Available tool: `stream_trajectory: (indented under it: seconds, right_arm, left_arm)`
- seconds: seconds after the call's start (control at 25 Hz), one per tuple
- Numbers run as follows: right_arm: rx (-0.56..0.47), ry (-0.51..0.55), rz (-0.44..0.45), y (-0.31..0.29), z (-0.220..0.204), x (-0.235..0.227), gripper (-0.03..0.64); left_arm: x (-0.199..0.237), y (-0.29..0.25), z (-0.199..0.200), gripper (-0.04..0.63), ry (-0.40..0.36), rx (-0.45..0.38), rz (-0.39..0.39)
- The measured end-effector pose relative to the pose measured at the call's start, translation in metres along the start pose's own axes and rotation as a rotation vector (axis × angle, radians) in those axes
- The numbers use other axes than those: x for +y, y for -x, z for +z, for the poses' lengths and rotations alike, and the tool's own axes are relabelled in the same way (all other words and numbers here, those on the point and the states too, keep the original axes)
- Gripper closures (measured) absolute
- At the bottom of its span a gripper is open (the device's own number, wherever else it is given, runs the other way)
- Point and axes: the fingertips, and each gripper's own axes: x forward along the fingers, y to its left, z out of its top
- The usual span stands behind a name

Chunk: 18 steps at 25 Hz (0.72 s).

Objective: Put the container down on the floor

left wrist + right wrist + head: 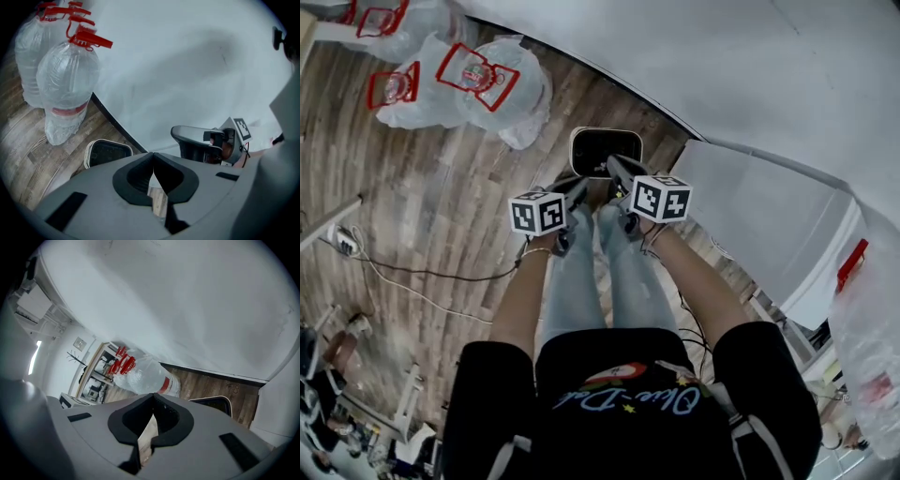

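- The container (606,150) looks like it's already down. It sits flat on the wood floor (441,206), open side up, right in front of the person's feet and just beside the foot of the wall (722,66). I can't tell if its far corner actually touches the wall.
- The left gripper (153,164) is clenched shut with nothing between the tips, just floor showing through the gap. It hovers above the near edge of the container, not touching it.
- The right gripper (153,401) is the same, closed tight and empty. It's next to the left one and a bit further over the container.
- So I'd say the set-down part is basically done and what's left is backing off cleanly.
- How I'd do it: pull both grippers straight up and toward the body. Don't sweep sideways, because the rim is right under the tips and a nudge could shove the container into the wall.
- Keeping them closed on the way out is fine, there's less to snag.
- The big water bottles (478,80) are well off to the left, so they're no worry.
- Take a quick look that all four corners rest on the floor before calling it finished.
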Motion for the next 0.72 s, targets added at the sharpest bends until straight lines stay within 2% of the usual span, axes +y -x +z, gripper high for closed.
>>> stream_trajectory:
  seconds: [0.16,0.4,0.72]
  right_arm:
    - [-0.032,0.022,-0.002,0.018,0.011,0.013,0.617]
    - [-0.081,0.078,-0.003,0.052,0.035,0.04,0.617]
    - [-0.143,0.127,0.006,0.086,0.062,0.066,0.617]
  left_arm:
    - [-0.023,0.015,0.011,0.591,-0.006,-0.045,-0.02]
    - [-0.066,0.041,0.032,0.591,-0.082,-0.085,-0.043]
    - [-0.11,0.071,0.061,0.591,-0.141,-0.158,-0.056]
